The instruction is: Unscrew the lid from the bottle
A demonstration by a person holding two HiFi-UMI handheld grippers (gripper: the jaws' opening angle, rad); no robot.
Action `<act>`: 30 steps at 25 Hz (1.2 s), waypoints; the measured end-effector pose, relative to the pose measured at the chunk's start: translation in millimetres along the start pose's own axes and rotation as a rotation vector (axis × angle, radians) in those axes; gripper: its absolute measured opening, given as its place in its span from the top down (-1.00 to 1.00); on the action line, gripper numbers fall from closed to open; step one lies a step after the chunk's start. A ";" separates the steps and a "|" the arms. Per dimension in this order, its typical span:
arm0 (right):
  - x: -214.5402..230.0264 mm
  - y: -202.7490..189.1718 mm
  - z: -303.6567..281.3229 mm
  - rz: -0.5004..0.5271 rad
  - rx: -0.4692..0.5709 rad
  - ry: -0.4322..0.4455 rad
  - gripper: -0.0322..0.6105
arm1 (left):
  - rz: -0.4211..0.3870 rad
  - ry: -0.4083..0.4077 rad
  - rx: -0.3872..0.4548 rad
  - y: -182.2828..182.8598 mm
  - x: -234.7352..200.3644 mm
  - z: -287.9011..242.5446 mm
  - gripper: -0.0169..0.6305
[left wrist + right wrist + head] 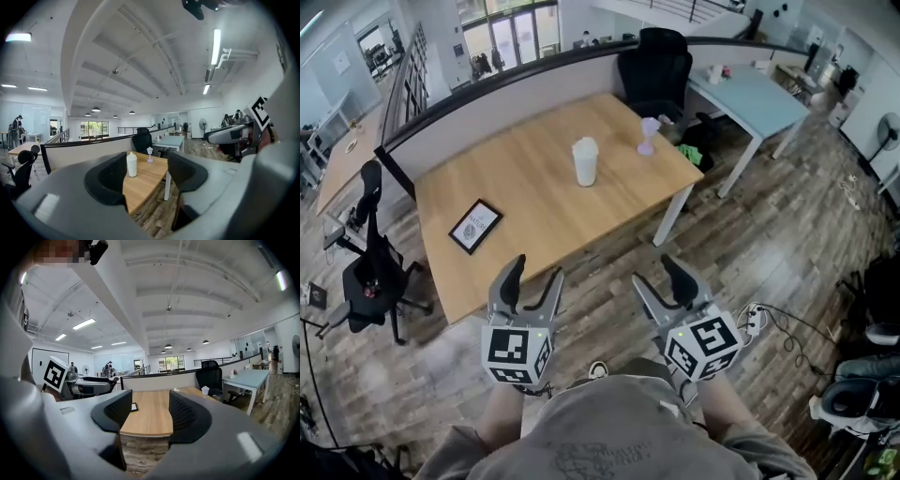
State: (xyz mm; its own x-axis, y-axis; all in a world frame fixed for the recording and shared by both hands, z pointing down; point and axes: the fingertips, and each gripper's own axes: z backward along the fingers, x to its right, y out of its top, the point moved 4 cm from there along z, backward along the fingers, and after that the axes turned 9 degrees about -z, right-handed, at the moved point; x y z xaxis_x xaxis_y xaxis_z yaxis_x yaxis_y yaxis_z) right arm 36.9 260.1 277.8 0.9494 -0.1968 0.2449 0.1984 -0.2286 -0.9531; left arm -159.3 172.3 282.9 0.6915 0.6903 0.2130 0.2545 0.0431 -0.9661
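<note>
1. Head view: the bottle [585,161] stood upright on the table [525,202], well apart from the left gripper [536,270] and right gripper [655,272].
2. Both sat part-open, gripping nothing.
3. The lid [585,143] was probably that white top; I'd brace the body and twist gently.

Open-plan office. A wooden tabletop [534,183] on white legs stands on a wood-plank floor [750,253], backed by a low partition [487,103]. One black office chair [656,66] is behind it, a second chair [370,272] at left. A pale blue desk [750,98] stands beyond, glazed doors [511,37] at the far end, and strip lights [215,47] overhead.
</note>
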 end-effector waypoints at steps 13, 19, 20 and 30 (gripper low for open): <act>46.3 6.8 -47.0 0.003 -0.045 0.036 0.18 | 0.015 0.025 -0.013 -6.4 -7.5 -59.7 0.10; 90.8 12.6 -66.1 -0.001 -0.065 0.087 0.18 | 0.008 0.067 -0.042 -4.3 2.4 -100.5 0.10; 100.9 13.8 -71.5 0.000 -0.074 0.098 0.18 | 0.008 0.078 -0.050 -3.6 4.4 -109.7 0.10; 188.2 38.1 -134.8 0.023 -0.114 0.225 0.18 | 0.006 0.158 -0.113 2.5 21.0 -193.0 0.09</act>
State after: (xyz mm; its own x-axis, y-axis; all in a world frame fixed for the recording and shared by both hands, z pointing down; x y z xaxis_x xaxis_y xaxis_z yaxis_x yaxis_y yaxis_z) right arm 190.3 85.8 311.5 0.8728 -0.4076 0.2686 0.1362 -0.3251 -0.9358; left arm -13.7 47.5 313.1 0.7888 0.5676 0.2359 0.3178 -0.0481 -0.9469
